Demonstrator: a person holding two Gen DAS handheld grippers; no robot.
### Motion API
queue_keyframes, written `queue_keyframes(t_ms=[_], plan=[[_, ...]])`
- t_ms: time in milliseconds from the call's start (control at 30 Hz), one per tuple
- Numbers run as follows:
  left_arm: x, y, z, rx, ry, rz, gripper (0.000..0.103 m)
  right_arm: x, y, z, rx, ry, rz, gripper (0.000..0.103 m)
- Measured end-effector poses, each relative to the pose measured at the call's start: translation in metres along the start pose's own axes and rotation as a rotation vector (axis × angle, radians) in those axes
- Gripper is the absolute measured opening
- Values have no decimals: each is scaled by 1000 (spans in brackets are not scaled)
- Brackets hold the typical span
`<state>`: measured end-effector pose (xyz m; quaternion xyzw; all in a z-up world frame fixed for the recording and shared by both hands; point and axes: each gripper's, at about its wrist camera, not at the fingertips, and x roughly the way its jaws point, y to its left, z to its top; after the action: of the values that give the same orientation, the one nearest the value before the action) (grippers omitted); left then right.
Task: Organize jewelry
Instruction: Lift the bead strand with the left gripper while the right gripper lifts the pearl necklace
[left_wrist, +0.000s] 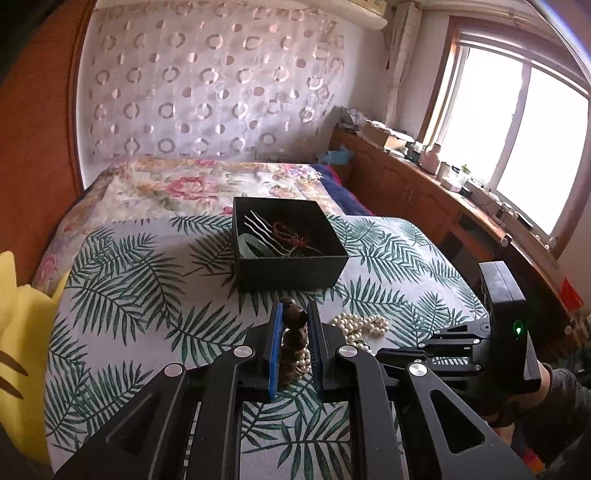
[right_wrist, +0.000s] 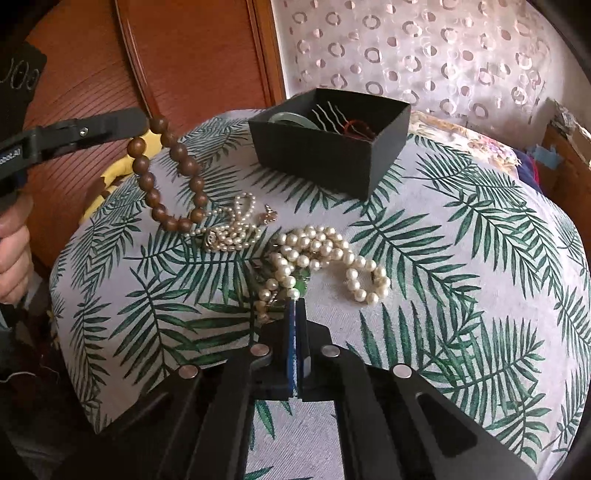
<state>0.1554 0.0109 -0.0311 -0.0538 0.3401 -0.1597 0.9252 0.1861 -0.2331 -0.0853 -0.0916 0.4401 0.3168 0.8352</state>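
On the bed (right_wrist: 461, 295), the open box (right_wrist: 328, 147) sits behind the pearl necklaces (right_wrist: 325, 254). A bangle (right_wrist: 291, 119), hairpins (right_wrist: 328, 114) and cord (right_wrist: 360, 129) lie inside. The bead bracelet (right_wrist: 170, 177) hangs left of the pearls.

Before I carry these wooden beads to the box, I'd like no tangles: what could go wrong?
1. The wooden beads hang in a loop from the left gripper, low end close over the small pearl strand; it may snag and drag it.
2. Only a bead or two sits between the fingers; a swing could slip it free.
3. The box already holds hairpins and red cord, likely to tangle.
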Motion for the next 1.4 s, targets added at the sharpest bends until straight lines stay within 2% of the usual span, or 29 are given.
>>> queue_keyframes(t_ms=[133, 300, 333, 467, 533, 667, 833, 1100, 1400], plan=[[1, 0, -2, 1, 4, -1, 12, 6, 5, 8, -13, 22, -27, 5], [1, -1, -2, -1, 2, -1, 12, 13, 3, 13, 1, 56, -49, 23], [1, -1, -2, -1, 1, 0, 12, 14, 2, 14, 10, 59, -45, 23], [1, -1, -3, -1, 2, -1, 12, 14, 4, 13, 12, 64, -48, 22], [1, 0, -4, -3, 4, -3, 12, 14, 2, 12, 25, 69, -25, 9], [1, -1, -5, 0, 4, -5, 12, 11, 2, 9, 33, 59, -9, 8], [2, -1, -5, -2, 2, -4, 12, -7, 0, 12, 36, 1, -17, 8], [-1, -2, 9, 10, -33, -17, 12, -49, -1, 47, -6, -122, -21, 8], [2, -4, 34, 32, -68, -22, 12, -81, -5, 81, -43, -216, -43, 8]])
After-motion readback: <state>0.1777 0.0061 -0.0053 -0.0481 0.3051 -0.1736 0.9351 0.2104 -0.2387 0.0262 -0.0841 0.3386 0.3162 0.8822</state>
